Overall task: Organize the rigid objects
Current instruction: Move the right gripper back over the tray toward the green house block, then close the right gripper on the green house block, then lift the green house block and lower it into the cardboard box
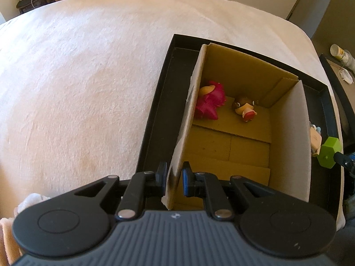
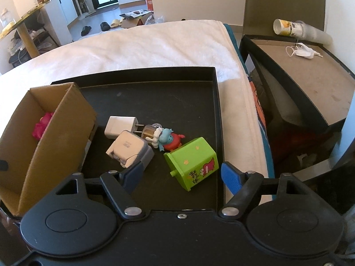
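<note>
My left gripper [image 1: 174, 177] is shut on the near left wall of an open cardboard box [image 1: 188, 119], one finger outside and one inside. In the box lie a pink toy [image 1: 209, 103] and a small figurine [image 1: 245, 108]. The box stands in a black tray [image 2: 155, 93]. In the right wrist view my right gripper [image 2: 180, 174] is open, its fingers astride a green toy house [image 2: 192, 163] that lies on the tray. Behind it are two white chargers [image 2: 119, 125] [image 2: 127, 148] and a blue and red figurine [image 2: 169, 138]. The cardboard box [image 2: 46, 137] is at the left.
The tray sits on a white towel-covered surface [image 1: 77, 84]. To the right stands a dark side table [image 2: 310, 75] with a cup [image 2: 286, 27] and a face mask [image 2: 300, 51]. The green toy house also shows in the left wrist view [image 1: 329, 153].
</note>
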Motion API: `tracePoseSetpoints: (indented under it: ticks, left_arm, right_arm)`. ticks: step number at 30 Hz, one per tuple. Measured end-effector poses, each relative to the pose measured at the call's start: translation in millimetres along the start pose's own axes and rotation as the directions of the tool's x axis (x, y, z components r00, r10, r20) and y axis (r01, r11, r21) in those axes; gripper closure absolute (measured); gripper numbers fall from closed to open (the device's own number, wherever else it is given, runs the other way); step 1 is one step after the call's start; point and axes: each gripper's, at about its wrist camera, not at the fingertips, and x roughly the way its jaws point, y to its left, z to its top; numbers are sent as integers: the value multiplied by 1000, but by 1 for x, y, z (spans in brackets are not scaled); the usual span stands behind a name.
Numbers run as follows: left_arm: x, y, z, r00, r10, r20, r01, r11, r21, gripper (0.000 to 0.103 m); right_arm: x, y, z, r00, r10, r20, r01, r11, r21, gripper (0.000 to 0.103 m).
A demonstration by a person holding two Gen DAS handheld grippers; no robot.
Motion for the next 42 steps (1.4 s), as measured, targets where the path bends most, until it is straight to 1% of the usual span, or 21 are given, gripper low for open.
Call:
tracePoseSetpoints:
  ticks: [6,10,15,17,18,20,21,23,25,33,42]
  left_arm:
    - [2,-2,2,1000,5,-6,-5,1000,0,91]
    - [2,-1,2,1000,5,-7,-5,1000,-1,91]
    - [3,-2,1,1000,7,-8,-7,1000,-1,91]
    - [2,-2,1,1000,7,-8,-7,1000,0,91]
    - [2,-2,1,1000,7,-8,-7,1000,0,91]
    - [2,-2,1,1000,7,-8,-7,1000,-1,91]
    - [2,-2,1,1000,7,-8,-7,1000,-1,91]
    - [2,-2,1,1000,8,-7,-8,1000,2,91]
    - [2,-2,1,1000,8,-6,-8,1000,3,91]
    - [0,-1,0,1000,10,3,-10,1000,3,91]
    - [-6,1,-3,1000,-3,16,3,1000,0,91]
  right_arm:
    - [10,-1,3,1000,-7,-1,7,1000,-10,27]
    - [18,0,6,1000,-29,1,29,999,-31,27]
    - [31,-5,10,998,-68,4,68,997,-28,28]
    - [33,-7,10,998,-62,12,62,998,-21,32]
    - [34,-8,10,998,-60,12,60,998,-22,35]
    - [35,-8,10,999,-50,9,50,998,-27,49]
    - [34,-7,10,998,-54,13,54,998,-37,51]
    - [33,-7,10,999,-48,6,48,998,-43,52]
    - [31,-9,9,1000,-28,2,28,999,-25,53]
    - [16,-11,-1,1000,26,-14,-26,999,24,54]
    - [-3,5,-2,999,44,-7,-44,999,-13,54]
